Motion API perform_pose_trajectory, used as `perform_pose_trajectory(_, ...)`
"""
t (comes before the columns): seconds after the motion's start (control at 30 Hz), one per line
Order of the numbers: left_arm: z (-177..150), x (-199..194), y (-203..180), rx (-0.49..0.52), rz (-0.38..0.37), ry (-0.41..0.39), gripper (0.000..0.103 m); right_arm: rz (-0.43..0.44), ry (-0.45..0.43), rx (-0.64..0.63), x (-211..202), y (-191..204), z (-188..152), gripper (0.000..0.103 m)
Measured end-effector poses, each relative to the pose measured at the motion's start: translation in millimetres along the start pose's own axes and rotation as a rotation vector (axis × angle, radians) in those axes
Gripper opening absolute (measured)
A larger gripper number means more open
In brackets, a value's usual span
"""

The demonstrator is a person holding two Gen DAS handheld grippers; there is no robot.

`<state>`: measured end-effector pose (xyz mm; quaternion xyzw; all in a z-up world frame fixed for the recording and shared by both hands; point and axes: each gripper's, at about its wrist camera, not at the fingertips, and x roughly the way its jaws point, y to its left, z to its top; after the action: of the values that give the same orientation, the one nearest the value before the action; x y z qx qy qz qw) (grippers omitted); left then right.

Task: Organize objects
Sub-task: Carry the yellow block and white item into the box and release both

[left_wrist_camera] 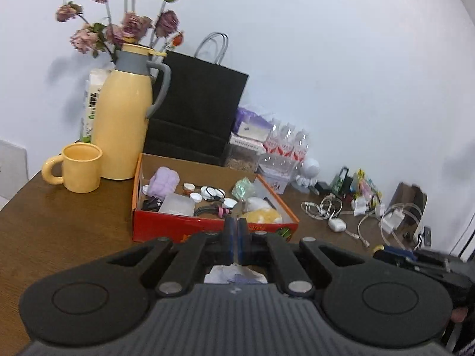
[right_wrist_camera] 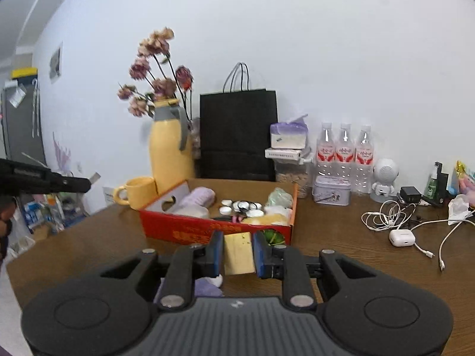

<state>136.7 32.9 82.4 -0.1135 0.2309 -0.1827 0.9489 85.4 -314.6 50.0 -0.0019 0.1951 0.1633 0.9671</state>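
The right gripper (right_wrist_camera: pixel 237 252) grasps a flat yellow sponge-like block (right_wrist_camera: pixel 239 253), its blue pads pressed against both sides, just in front of the red cardboard box (right_wrist_camera: pixel 184 228) on the brown wooden table (right_wrist_camera: pixel 356 267). The left gripper (left_wrist_camera: pixel 236 237) has its jaws clenched together, pinching a thin bit of white and lavender paper or plastic (left_wrist_camera: pixel 234 276) that hangs below them; what that is exactly I cannot tell.

The box lies open and holds a lavender cloth roll (right_wrist_camera: pixel 199 197), several small white round caps (right_wrist_camera: pixel 237 206), a pale green crumpled bag (right_wrist_camera: pixel 279 197) and a yellow-and-white soft thing (left_wrist_camera: pixel 261 215) near its front corner. Behind the box stand a yellow thermos jug (left_wrist_camera: pixel 121 124) with a grey handle, a yellow mug (left_wrist_camera: pixel 78 172) beside it, and a black paper bag (right_wrist_camera: pixel 239 133). Dried pink flowers (left_wrist_camera: pixel 124 26) rise behind the jug. To the right of the box, three water bottles (right_wrist_camera: pixel 344 151) line the wall, with a white earbud case (right_wrist_camera: pixel 401 237) and white cables (right_wrist_camera: pixel 386 216) lying on the table.
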Motion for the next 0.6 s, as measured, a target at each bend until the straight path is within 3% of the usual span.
perform_pose_trajectory(0.17,9.4,51.4,-1.5,0.139,0.025,0.069,0.003,0.019,0.015,-0.056,36.3,-3.6,20.9,0.02)
perform_pose_trajectory(0.27,33.5,95.4,3.4,0.179,0.011,0.109,0.003,0.059,0.046,-0.067,80.7,-12.4,48.1,0.02)
perform_pose_trajectory(0.37,67.3,156.4,5.3,0.221,0.017,0.161,0.003,0.116,0.11,-0.066,149.5,-16.9,83.9,0.02)
perform_pose_trajectory(0.43,81.8,204.8,5.4,0.266,0.06,0.208,0.003,0.135,0.184,-0.039,210.5,-20.4,105.5,0.02)
perform_pose_trajectory(0.53,83.4,285.0,11.1,0.329,0.135,0.325,0.003,0.076,0.305,0.015,304.8,-28.8,115.3,0.02)
perform_pose_trajectory(0.6,81.7,321.7,20.6,0.341,0.192,0.354,0.003,0.045,0.382,0.061,356.3,-37.9,109.6,0.02)
